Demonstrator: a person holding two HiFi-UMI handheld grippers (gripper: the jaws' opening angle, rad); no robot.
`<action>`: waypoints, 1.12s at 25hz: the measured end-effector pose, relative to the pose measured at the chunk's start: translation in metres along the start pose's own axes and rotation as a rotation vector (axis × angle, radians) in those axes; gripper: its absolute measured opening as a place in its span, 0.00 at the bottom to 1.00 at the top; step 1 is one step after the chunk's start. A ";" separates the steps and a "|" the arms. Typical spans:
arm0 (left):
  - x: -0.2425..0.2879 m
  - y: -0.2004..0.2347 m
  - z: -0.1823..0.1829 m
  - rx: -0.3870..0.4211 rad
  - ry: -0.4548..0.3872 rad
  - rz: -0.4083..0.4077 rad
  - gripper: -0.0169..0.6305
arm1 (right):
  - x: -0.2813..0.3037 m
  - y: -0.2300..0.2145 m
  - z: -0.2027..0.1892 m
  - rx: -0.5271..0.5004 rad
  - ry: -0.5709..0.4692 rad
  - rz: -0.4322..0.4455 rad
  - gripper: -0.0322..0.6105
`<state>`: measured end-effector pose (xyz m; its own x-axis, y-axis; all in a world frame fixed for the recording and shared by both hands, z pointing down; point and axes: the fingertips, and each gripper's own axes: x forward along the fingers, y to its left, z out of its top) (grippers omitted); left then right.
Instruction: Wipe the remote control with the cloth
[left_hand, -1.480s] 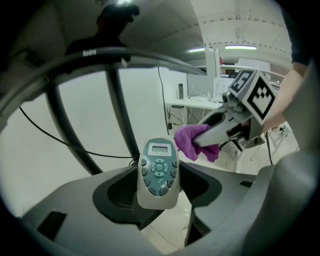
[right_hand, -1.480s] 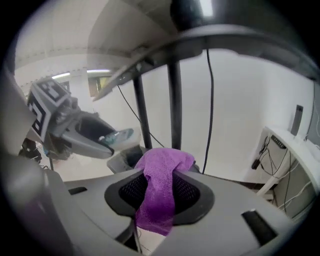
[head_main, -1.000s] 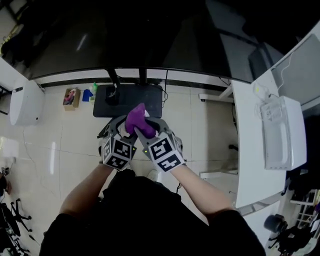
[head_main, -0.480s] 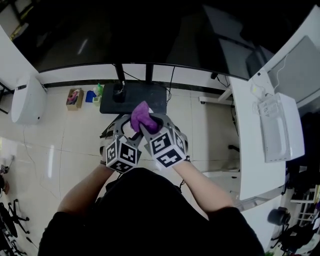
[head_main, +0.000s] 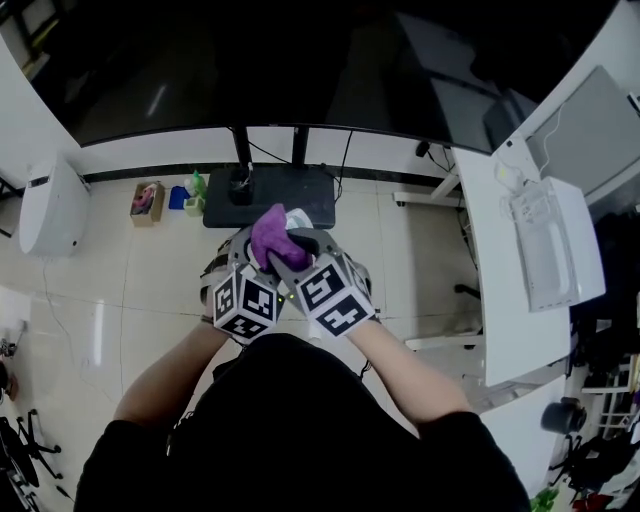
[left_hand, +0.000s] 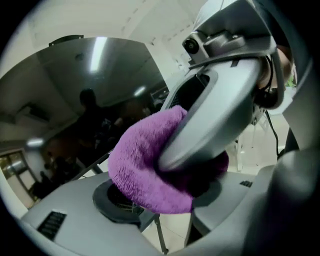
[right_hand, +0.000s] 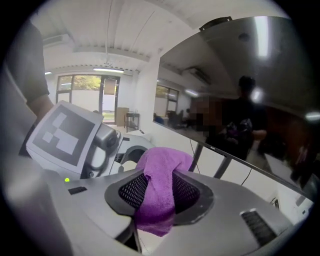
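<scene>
two grippers meet close in front of the person in the head view, left gripper and right gripper touching side by side, marker cubes toward the body. purple cloth sits between them at the tips, its bunched end pointing away from the person toward the black stand base on the floor. in the right gripper view the right gripper is clamped on the cloth: a folded strip pinched between the two black pads, long axis along the jaws, top end bulging past the tips, bottom end hanging behind the pads. in the left gripper view the cloth wad and one grey right jaw lie over the left pads, so can't tell the left grip.
</scene>
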<state>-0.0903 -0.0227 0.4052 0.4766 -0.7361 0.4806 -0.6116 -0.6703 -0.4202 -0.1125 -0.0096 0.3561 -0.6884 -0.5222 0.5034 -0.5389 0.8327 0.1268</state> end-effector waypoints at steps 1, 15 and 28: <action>-0.002 0.000 0.001 0.010 -0.005 0.000 0.42 | 0.003 0.003 -0.001 -0.006 0.010 0.004 0.27; -0.008 0.009 -0.007 -0.398 -0.067 -0.092 0.42 | -0.042 -0.067 0.007 0.145 -0.156 -0.210 0.27; -0.024 0.051 0.030 -1.611 -0.631 -0.608 0.42 | -0.022 -0.029 -0.018 0.460 -0.328 0.027 0.27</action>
<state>-0.1137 -0.0420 0.3487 0.7436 -0.6309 -0.2214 -0.0429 -0.3754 0.9259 -0.0731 -0.0188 0.3568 -0.7800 -0.5931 0.1997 -0.6247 0.7187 -0.3053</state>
